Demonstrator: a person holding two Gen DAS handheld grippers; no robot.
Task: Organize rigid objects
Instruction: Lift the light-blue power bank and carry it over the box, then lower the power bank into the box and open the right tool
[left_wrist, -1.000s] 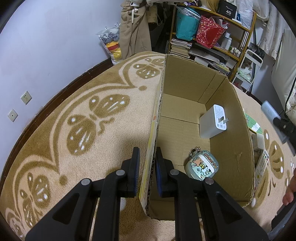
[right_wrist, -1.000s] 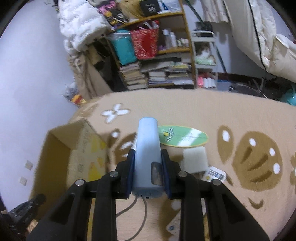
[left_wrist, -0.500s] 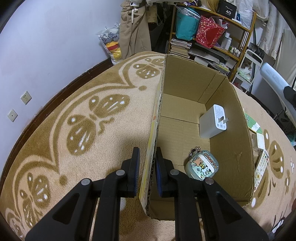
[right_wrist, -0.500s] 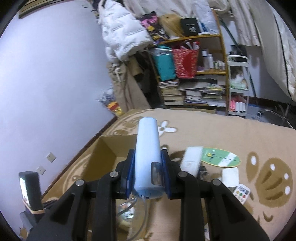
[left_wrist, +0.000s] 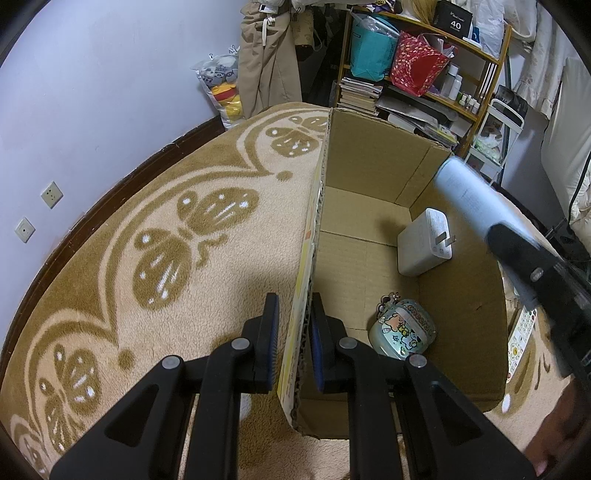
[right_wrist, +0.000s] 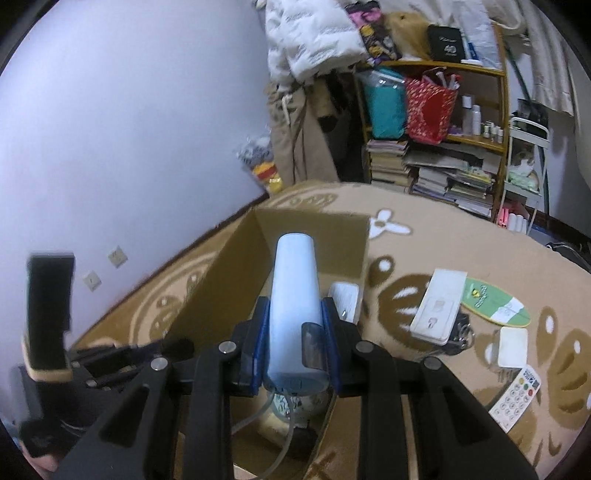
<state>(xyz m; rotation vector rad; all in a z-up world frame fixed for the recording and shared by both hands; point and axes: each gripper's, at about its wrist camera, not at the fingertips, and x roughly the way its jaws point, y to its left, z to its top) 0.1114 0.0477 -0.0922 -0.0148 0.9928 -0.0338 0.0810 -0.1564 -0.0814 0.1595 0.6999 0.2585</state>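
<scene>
My left gripper is shut on the left wall of an open cardboard box on the carpet. Inside the box lie a white power adapter and a round cartoon-printed case. My right gripper is shut on a pale blue cylindrical device with a thin cable hanging from its near end. It holds the device above the box. In the left wrist view the device comes in from the right over the box's right wall.
On the carpet right of the box lie a white flat box, a green oval card, a white square pad and a small remote. A cluttered shelf stands behind. The wall runs along the left.
My right gripper has carried the blue device left from above the loose items to over the box. My left gripper has kept its hold on the box wall.
</scene>
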